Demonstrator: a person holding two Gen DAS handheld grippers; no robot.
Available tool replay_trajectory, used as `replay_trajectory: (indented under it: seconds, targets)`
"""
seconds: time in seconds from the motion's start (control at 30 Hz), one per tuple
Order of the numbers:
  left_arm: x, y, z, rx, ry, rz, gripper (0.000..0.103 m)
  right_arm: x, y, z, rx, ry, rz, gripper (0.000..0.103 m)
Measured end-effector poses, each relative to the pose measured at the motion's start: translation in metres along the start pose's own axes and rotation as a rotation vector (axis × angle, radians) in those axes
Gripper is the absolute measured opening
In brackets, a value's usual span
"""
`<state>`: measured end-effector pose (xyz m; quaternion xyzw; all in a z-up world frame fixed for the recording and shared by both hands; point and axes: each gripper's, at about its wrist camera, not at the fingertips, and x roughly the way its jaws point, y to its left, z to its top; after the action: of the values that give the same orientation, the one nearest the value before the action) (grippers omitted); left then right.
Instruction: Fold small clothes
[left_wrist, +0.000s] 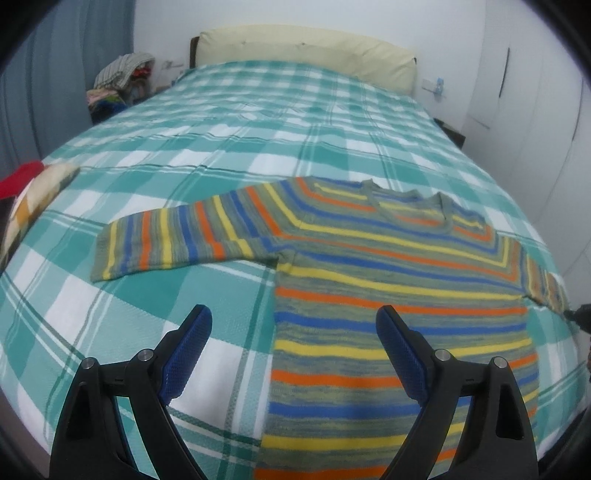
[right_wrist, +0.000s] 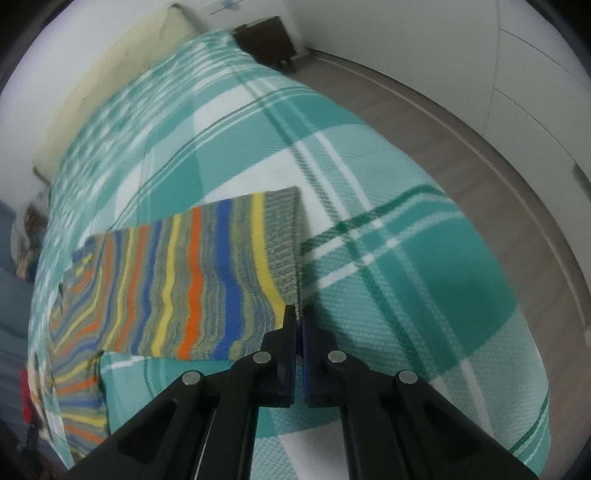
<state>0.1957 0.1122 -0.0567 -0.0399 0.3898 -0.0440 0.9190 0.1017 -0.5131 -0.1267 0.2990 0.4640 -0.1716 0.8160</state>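
Pinching the striped sweater (right_wrist: 192, 280) cuff, right hand-held gripper (right_wrist: 298, 314); left hand-held gripper (left_wrist: 293, 325) wide apart above its hem.

A bed (left_wrist: 229, 122) fills most of the left wrist view, covered with a teal and white checked blanket (left_wrist: 147, 302). At its far end a cream padded headboard (left_wrist: 306, 51) stands against the white wall. In the far left corner a heap of mixed clothes (left_wrist: 120, 83) sits beside a grey-blue curtain (left_wrist: 55, 74). At the near left edge lies a chequered cushion (left_wrist: 37, 199) with something red (left_wrist: 18, 179) just beside it. White wardrobe doors (left_wrist: 535, 110) line the right side. In the right wrist view a dark nightstand (right_wrist: 267, 40) stands on the wooden floor (right_wrist: 424, 122), to the right of the bed.
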Motion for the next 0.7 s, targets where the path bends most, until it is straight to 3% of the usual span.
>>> replay_trajectory:
  seconds: [0.03,0.1,0.17,0.3,0.5,0.53,0.57,0.6,0.7]
  targets:
    - [-0.004,0.001,0.000,-0.003,-0.010,-0.006,0.092,0.000,-0.001,0.001,0.005,0.002,0.022,0.002]
    - [-0.011,0.002,0.001,-0.004,-0.034,-0.010,0.092,-0.005,-0.008,0.001,0.045,-0.009,0.075,0.017]
    - [-0.014,0.003,0.000,-0.003,-0.045,-0.009,0.092,-0.010,-0.013,0.003,0.084,-0.034,0.119,0.041]
    - [-0.008,0.001,-0.001,-0.005,-0.019,-0.022,0.092,-0.011,-0.023,0.013,0.140,-0.057,0.168,0.043]
    - [-0.002,-0.010,-0.005,0.023,0.002,-0.020,0.092,0.016,-0.023,0.028,0.183,-0.014,0.235,0.044]
    - [-0.001,-0.012,-0.006,0.031,0.003,-0.017,0.092,0.020,-0.022,0.030,0.186,-0.005,0.237,0.037]
    - [-0.001,-0.012,-0.007,0.034,0.004,-0.015,0.092,0.022,-0.021,0.031,0.175,0.002,0.235,0.010]
    - [-0.001,-0.013,-0.007,0.038,0.004,-0.012,0.092,0.024,-0.017,0.032,0.144,0.020,0.211,0.003]
    - [-0.002,-0.012,-0.006,0.037,0.000,-0.006,0.092,0.014,-0.007,0.032,0.080,-0.027,0.046,0.001]
